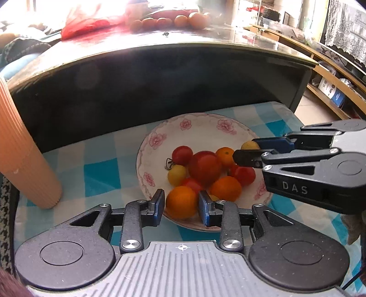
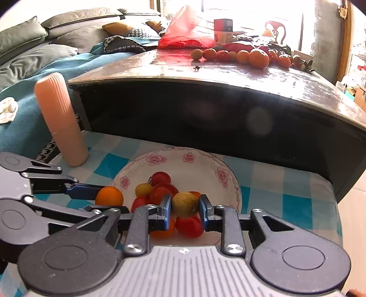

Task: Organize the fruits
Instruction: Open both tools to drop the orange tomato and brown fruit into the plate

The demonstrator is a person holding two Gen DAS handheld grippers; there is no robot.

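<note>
the letters "das" stand in pale raised type on the black side of the right gripper point(image 1: 246, 152), seen from the left wrist. no other text is readable.

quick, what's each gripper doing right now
left gripper: closed on an orange fruit over the bowl
right gripper: closed on a yellowish fruit

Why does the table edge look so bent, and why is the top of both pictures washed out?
In both wrist views the wide lens bows the straight table edge. Left view: window glare bleaches the fruit row on the tabletop. Right view: the same row is clearer, but the window behind is blown white.
</note>
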